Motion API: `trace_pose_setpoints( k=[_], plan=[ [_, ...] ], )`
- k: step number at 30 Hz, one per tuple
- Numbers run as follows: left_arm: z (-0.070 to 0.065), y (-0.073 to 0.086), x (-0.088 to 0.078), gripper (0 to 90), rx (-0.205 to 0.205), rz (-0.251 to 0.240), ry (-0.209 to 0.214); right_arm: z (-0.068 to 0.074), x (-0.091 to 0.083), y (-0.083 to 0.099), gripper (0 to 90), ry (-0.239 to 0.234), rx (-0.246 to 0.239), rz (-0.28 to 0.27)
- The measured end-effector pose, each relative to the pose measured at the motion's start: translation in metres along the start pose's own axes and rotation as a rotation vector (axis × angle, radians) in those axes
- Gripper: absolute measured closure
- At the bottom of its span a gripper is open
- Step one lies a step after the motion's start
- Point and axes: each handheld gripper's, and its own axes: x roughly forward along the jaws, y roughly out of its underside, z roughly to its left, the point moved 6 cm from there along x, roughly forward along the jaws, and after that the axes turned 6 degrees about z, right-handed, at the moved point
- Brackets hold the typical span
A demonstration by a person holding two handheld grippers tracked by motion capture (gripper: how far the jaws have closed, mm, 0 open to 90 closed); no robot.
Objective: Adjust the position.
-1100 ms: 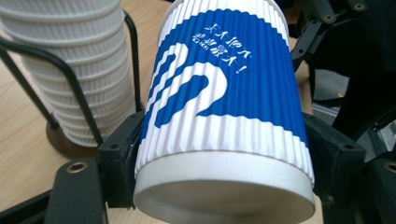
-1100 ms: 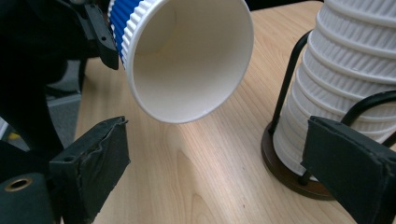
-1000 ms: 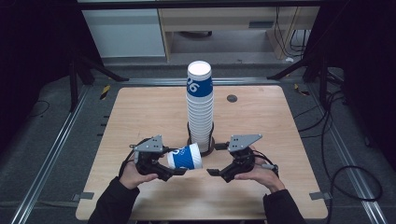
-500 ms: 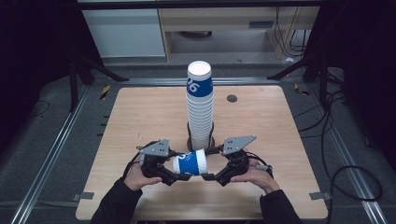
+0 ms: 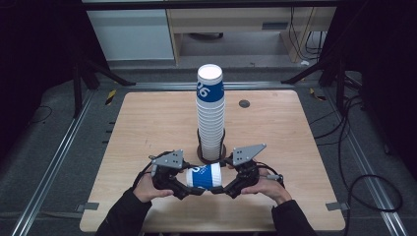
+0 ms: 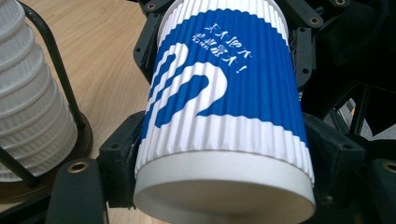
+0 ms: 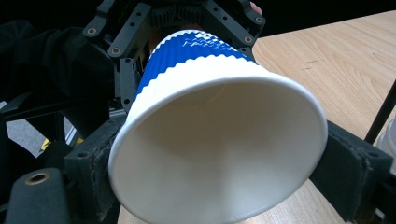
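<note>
A blue-and-white ribbed paper cup (image 5: 204, 176) lies level just above the table's front middle, held between both grippers. My left gripper (image 5: 189, 184) is shut on its base end (image 6: 224, 196), with the black pads (image 6: 119, 158) pressed on both sides. My right gripper (image 5: 221, 186) takes the open mouth end (image 7: 219, 154). Its jaws have just been closing and the pads (image 7: 348, 168) now touch the rim on both sides. A tall stack of the same cups (image 5: 210, 113) stands upright in a black wire holder (image 5: 212, 155) just behind the grippers.
The wooden table (image 5: 305, 147) has a small dark round hole (image 5: 244, 103) at the back right. The stack (image 6: 28, 102) and holder base (image 6: 84, 140) are close by in the left gripper view. Metal rails and cables run along the floor on both sides.
The left gripper has brought the cup slightly right and toward the front. The right gripper has come in to the cup's mouth end and its jaws have narrowed onto the rim.
</note>
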Motion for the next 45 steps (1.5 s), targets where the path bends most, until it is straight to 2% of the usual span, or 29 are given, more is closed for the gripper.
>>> trace_pose_setpoints(
  k=[7, 9, 14, 17, 18, 19, 22, 24, 28, 35, 39, 45],
  plan=[
    [0.001, 0.001, 0.0, 24.6, -0.022, 0.012, 0.006, 0.0, 0.0, 0.001, 15.1, -0.006, 0.002, 0.003],
    [0.001, 0.0, -0.001, 23.5, -0.022, 0.015, -0.011, 0.0, 0.0, 0.001, 15.7, -0.004, 0.002, 0.005],
    [0.003, -0.001, -0.01, 18.4, -0.033, -0.006, -0.021, -0.001, -0.005, 0.0, 16.0, 0.005, 0.001, -0.001],
    [0.005, -0.001, -0.018, 15.5, -0.024, 0.012, -0.046, -0.002, -0.011, -0.002, 16.0, 0.023, -0.003, 0.0],
    [0.005, 0.0, -0.02, 14.1, -0.022, 0.019, -0.044, -0.003, -0.012, -0.002, 16.0, 0.031, -0.003, 0.004],
    [0.005, 0.001, -0.022, 13.3, -0.016, 0.033, -0.061, -0.004, -0.014, -0.002, 15.9, 0.041, -0.006, 0.009],
    [0.01, 0.007, -0.024, 12.0, -0.005, 0.101, -0.109, -0.008, -0.017, 0.0, 15.8, 0.086, -0.022, 0.071],
    [0.011, 0.01, -0.021, 11.3, -0.006, 0.134, -0.122, -0.009, -0.016, 0.002, 15.7, 0.104, -0.027, 0.11],
    [0.013, 0.016, -0.01, 10.8, 0.017, 0.209, -0.144, -0.009, -0.008, 0.006, 15.6, 0.109, -0.037, 0.169],
    [0.01, 0.021, 0.008, 12.0, 0.053, 0.293, -0.149, -0.007, 0.01, 0.01, 15.4, 0.104, -0.054, 0.262],
    [0.008, 0.023, 0.014, 14.2, 0.061, 0.327, -0.131, -0.005, 0.016, 0.008, 15.4, 0.083, -0.06, 0.267],
    [0.007, 0.024, 0.018, 18.1, 0.067, 0.337, -0.121, -0.003, 0.02, 0.008, 15.4, 0.069, -0.066, 0.279]
  ],
)
